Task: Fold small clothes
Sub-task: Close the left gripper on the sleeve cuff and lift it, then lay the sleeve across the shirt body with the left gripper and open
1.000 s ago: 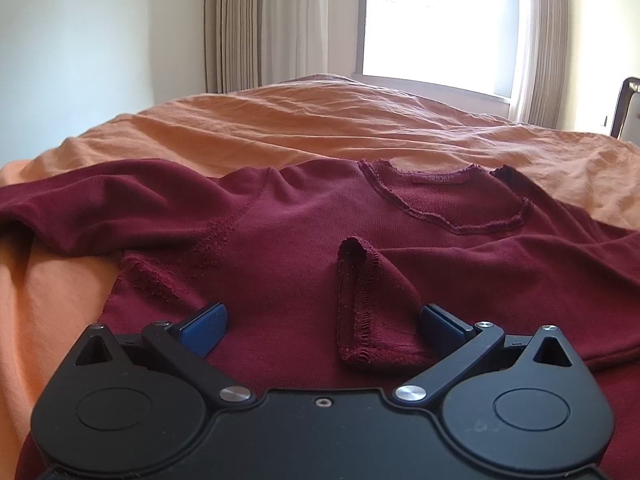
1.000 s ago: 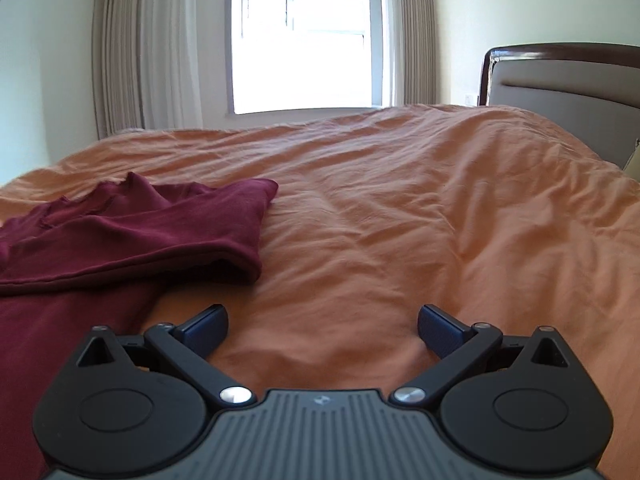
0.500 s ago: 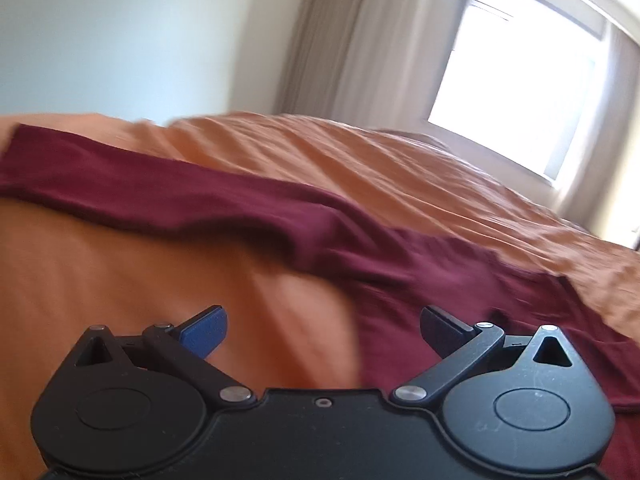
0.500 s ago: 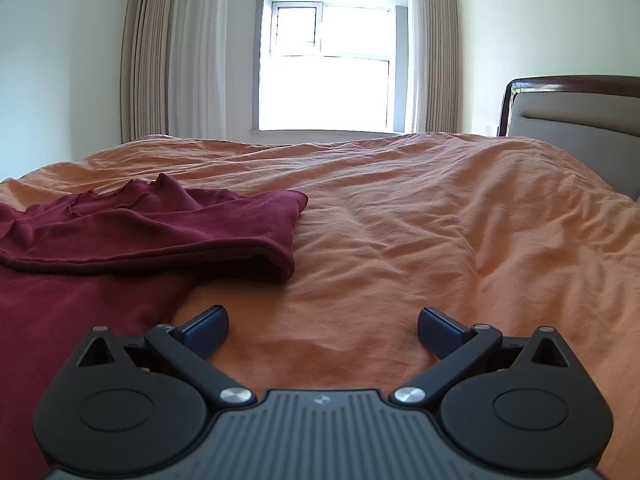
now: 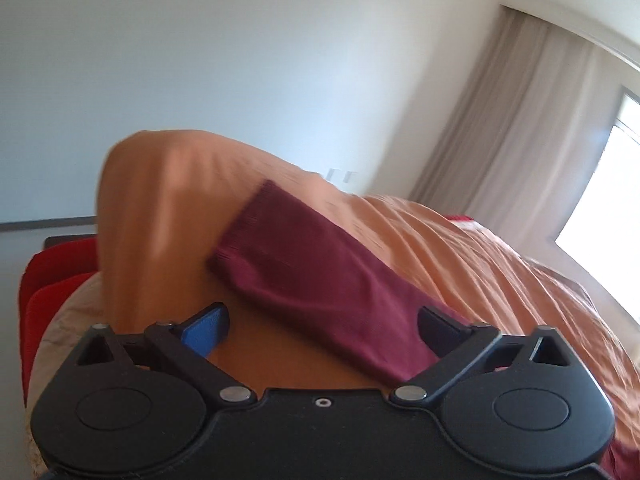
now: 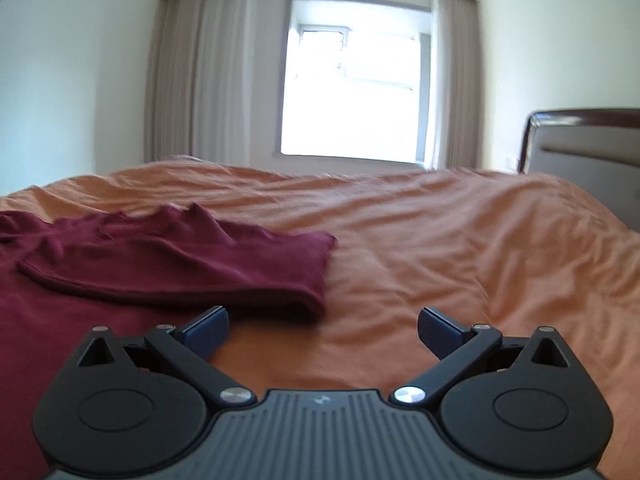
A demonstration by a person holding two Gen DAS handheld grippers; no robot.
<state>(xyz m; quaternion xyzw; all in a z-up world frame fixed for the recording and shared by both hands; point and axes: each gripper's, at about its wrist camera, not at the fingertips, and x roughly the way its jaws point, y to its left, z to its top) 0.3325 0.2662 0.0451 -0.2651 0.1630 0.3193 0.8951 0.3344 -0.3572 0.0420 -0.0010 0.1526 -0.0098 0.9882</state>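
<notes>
Left gripper tilted, jaws wide (just been closing slightly), right gripper level, agape

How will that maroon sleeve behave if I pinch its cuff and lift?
The maroon sleeve is probably floppy: it lies flat, following the orange bedspread. It looks thin and knitted, so likely light and trailing. The open left gripper straddles it; the weave should resist slipping.

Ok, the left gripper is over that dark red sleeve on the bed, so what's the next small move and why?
Probably ease the left gripper down and close on the dark red sleeve near its cuff end. Its jaws have just been closing a little but stand wide, with the sleeve lying flat on the orange bedcover, ungripped. The right gripper is open and empty.
</notes>
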